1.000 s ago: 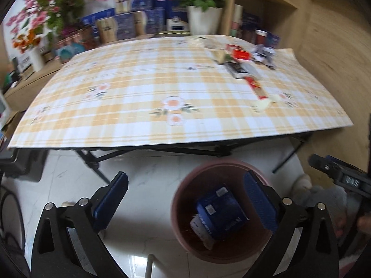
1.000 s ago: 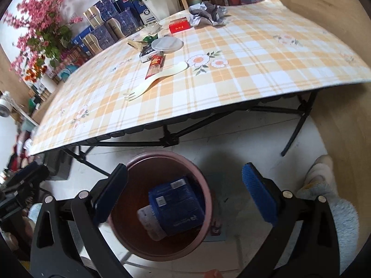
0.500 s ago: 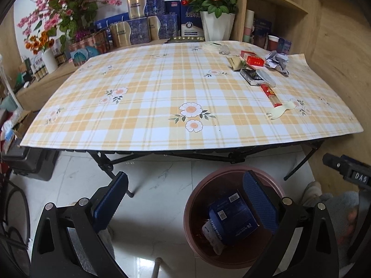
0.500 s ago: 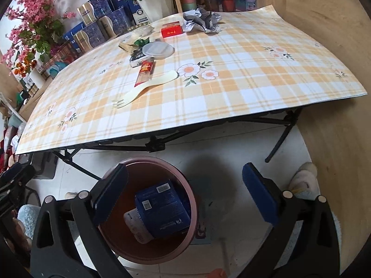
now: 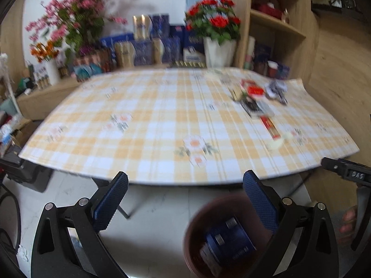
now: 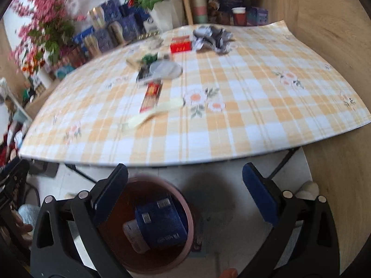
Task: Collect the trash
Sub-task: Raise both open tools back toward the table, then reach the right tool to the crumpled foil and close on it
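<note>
A brown round bin [image 6: 185,210] stands on the floor in front of the table, holding a blue carton [image 6: 162,227] and a pale bottle [image 6: 133,234]; the bin [image 5: 197,220] also shows low in the left wrist view. On the checked tablecloth lies trash: a cream plastic fork [image 6: 153,114], a red wrapper [image 6: 151,96], a clear lid [image 6: 165,69], a red box [image 6: 180,45] and crumpled grey paper [image 6: 212,38]. My left gripper [image 5: 185,199] and right gripper [image 6: 185,197] both hang open and empty above the floor, short of the table edge.
The folding table [image 5: 162,115] has black crossed legs beneath. Flower pots, blue boxes and a wooden shelf [image 5: 276,23] stand behind it. A wooden wall [image 6: 336,34] runs along the right. A slippered foot [image 6: 306,188] rests on the floor at right.
Both grippers have risen and tilted up, so the table fills more of each view and the bin has slid lower. Both stay open and empty.
</note>
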Tool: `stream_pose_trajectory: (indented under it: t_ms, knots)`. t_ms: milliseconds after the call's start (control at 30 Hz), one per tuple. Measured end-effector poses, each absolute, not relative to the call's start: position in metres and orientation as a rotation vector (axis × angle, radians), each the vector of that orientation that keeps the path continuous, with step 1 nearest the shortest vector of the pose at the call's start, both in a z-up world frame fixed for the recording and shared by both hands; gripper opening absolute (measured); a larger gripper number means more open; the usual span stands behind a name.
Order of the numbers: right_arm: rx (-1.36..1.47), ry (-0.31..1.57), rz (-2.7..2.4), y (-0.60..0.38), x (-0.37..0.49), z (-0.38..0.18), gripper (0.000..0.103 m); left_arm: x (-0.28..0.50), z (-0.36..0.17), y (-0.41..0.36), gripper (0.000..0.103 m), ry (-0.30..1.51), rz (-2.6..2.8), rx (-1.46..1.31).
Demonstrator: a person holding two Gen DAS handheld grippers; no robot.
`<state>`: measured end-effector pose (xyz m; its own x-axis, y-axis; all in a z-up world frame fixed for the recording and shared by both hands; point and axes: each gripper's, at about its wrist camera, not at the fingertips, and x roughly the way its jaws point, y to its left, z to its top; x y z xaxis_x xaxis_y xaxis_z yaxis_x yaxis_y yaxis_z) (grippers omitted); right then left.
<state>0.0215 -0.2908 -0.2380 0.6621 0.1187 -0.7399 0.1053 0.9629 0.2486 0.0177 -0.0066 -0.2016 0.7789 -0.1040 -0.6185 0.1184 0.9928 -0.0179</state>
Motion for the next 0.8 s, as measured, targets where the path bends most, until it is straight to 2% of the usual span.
stream_pose_trajectory:
  t_ms: [200, 400, 800]
  knots:
    - [0.321, 0.814, 0.015, -0.305, 0.051, -0.220, 0.097, 0.041, -0.179, -0.003, 0.097, 0.601, -0.114, 0.055]
    - [0.309, 0.791, 0.014, -0.322, 0.092, -0.204, 0.097, 0.096, -0.165, -0.005, 0.097, 0.668, -0.180, -0.002]
    - [0.253, 0.754, -0.040, -0.376, 0.229, -0.205, 0.097, 0.216, -0.149, -0.054, 0.097, 0.664, -0.229, 0.067]
